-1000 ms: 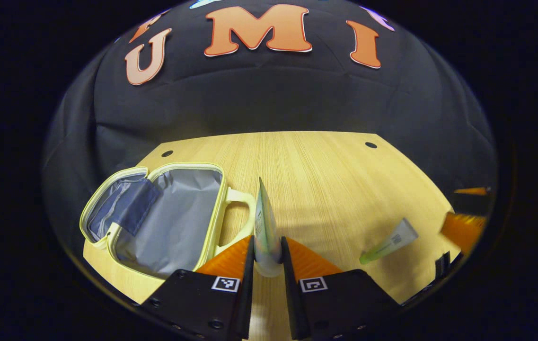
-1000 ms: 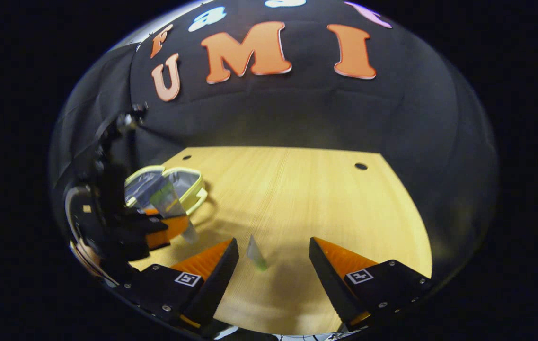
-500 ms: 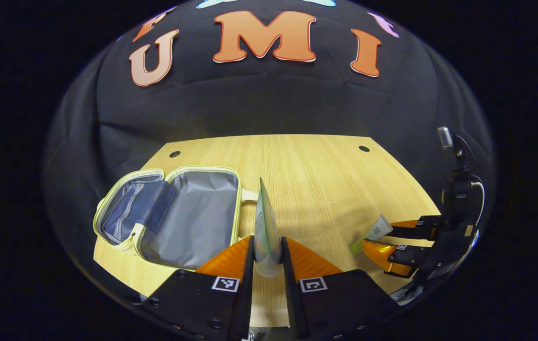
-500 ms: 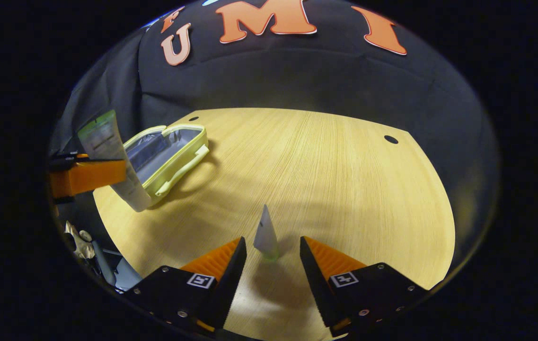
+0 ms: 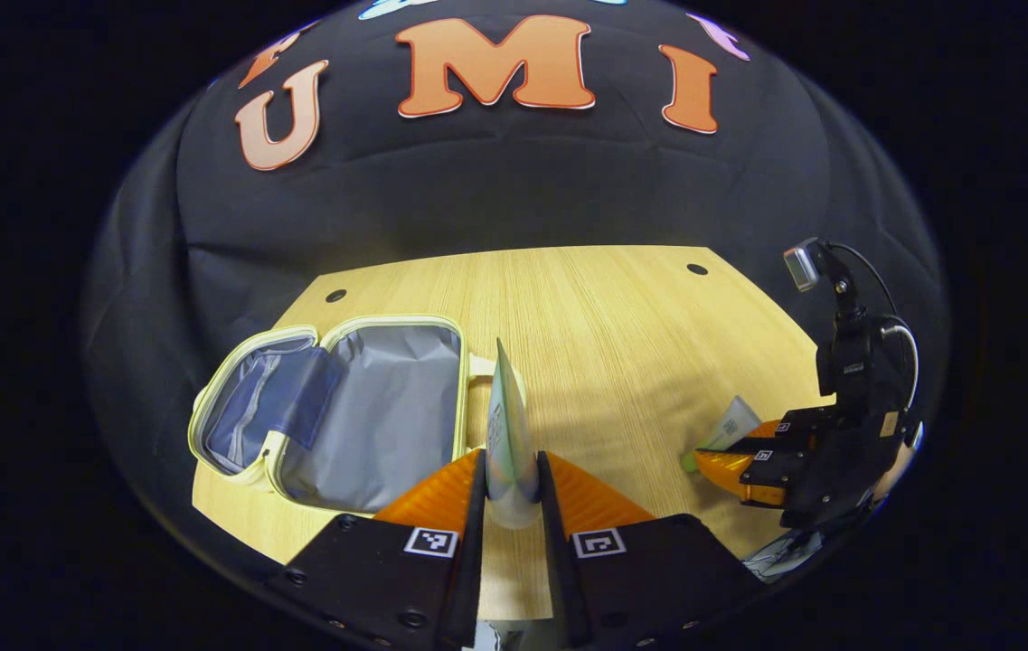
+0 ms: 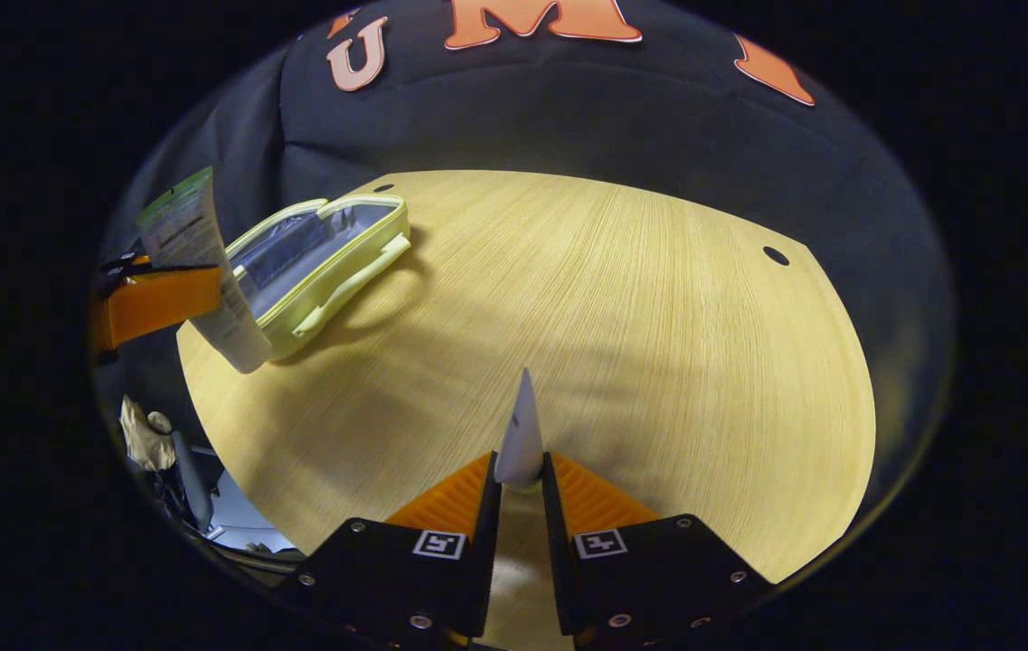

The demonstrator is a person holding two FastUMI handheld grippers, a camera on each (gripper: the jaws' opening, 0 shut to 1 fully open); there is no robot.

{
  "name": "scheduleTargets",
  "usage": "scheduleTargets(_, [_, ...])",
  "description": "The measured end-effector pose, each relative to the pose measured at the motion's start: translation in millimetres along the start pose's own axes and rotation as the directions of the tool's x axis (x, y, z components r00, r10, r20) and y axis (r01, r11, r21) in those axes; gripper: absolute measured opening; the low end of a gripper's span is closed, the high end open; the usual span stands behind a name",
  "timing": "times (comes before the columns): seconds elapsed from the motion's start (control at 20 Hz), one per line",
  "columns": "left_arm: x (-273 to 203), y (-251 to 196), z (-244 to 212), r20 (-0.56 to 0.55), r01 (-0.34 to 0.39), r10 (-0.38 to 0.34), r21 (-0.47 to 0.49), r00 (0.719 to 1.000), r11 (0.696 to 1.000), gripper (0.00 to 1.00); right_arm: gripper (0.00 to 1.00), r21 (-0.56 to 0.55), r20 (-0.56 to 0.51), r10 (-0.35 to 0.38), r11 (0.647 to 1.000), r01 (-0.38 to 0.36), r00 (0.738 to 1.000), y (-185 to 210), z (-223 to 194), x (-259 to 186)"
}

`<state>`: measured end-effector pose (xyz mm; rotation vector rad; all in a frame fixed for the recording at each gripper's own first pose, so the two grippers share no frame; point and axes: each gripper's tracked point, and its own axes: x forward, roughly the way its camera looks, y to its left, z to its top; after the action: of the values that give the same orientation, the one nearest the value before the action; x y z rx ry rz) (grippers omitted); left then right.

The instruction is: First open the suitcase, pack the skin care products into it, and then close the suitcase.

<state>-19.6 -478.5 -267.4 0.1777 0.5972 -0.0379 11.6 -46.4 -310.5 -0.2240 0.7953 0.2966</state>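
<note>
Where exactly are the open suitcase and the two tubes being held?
suitcase [image 5: 387,407], left gripper view, grey lining of the open half.
large tube [image 5: 506,425], left gripper view, flat upper body.
small tube [image 6: 521,434], right gripper view, middle of its body.

A pale yellow suitcase [image 5: 360,407] lies open flat on the wooden worktop [image 5: 604,334], grey lining exposed, handle facing the centre. A large pale tube [image 5: 506,434] stands crimped end up, pinched in the left claw [image 5: 511,488] beside the handle. A smaller green-capped tube [image 6: 521,438] sits clamped in the right claw [image 6: 521,484], well apart from the case
</note>
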Motion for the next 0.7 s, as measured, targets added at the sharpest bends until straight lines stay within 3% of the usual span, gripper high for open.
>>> scheduleTargets(0.2, [-8.0, 15.4, 4.4, -0.035, 0.024, -0.023, 0.018, 0.999, 1.0, 0.32, 0.29, 0.112, 0.027, 0.075, 0.991, -0.077, 0.997, 11.6, 20.2, -24.7])
scheduleTargets(0.25, [-11.2, 19.9, 5.9, -0.047, 0.031, -0.031, 0.014, 0.998, 0.999, 0.32, 0.25, 0.131, 0.039, 0.088, 0.987, -0.092, 0.995, 13.8, 26.1, -30.6])
scheduleTargets(0.45, [-29.2, 56.2, 14.0, -0.092, 0.029, -0.035, -0.064, 0.995, 0.998, 0.31, 0.34, 0.144, 0.07, 0.135, 0.979, -0.144, 0.988, 24.3, 39.7, -55.6])
scheduleTargets(0.55, [-36.1, 76.0, 16.6, -0.14, 0.033, -0.047, -0.101, 0.989, 0.994, 0.31, 0.29, 0.166, 0.074, 0.166, 0.97, -0.176, 0.983, 33.0, 43.7, -63.8])
scheduleTargets(0.65, [-36.3, 99.8, 25.7, -0.177, 0.031, -0.045, -0.082, 0.983, 0.996, 0.32, 0.29, 0.192, 0.075, 0.203, 0.958, -0.214, 0.976, 42.5, 49.4, -70.8])
scheduleTargets(0.7, [-35.4, 112.4, 25.2, -0.21, 0.03, -0.043, -0.063, 0.977, 0.998, 0.32, 0.24, 0.202, 0.079, 0.219, 0.952, -0.231, 0.972, 47.8, 51.5, -73.2])
